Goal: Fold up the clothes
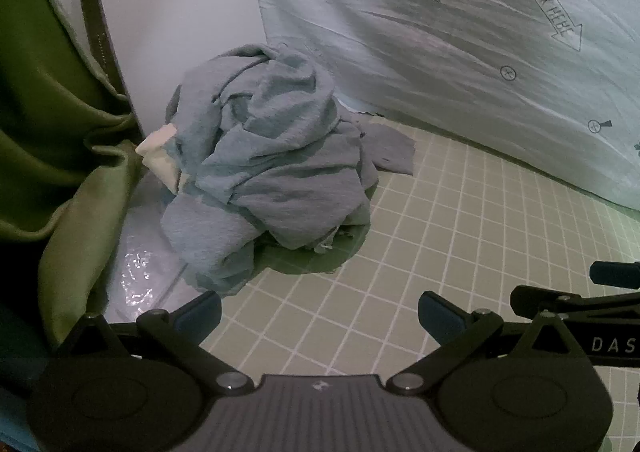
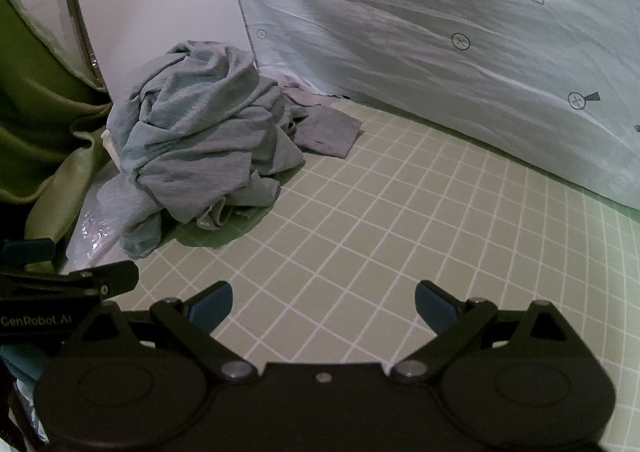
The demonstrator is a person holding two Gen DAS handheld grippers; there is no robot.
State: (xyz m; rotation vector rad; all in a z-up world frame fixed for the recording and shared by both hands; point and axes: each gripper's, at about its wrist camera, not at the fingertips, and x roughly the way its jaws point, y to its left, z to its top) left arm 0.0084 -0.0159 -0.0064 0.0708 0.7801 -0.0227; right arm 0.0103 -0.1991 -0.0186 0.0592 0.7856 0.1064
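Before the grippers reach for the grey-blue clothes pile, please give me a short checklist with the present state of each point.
1. Left gripper open and empty: ok.
2. Right gripper open and empty: ok.
3. Clothes pile in view, nothing lying on top: ok.
4. Bare grid mat beside the pile for spreading: ok.
5. One garment can be told apart from the rest: cannot tell, the pile is crumpled.
6. Pile clear of the green curtain: cannot tell; a white cloth sits between them.
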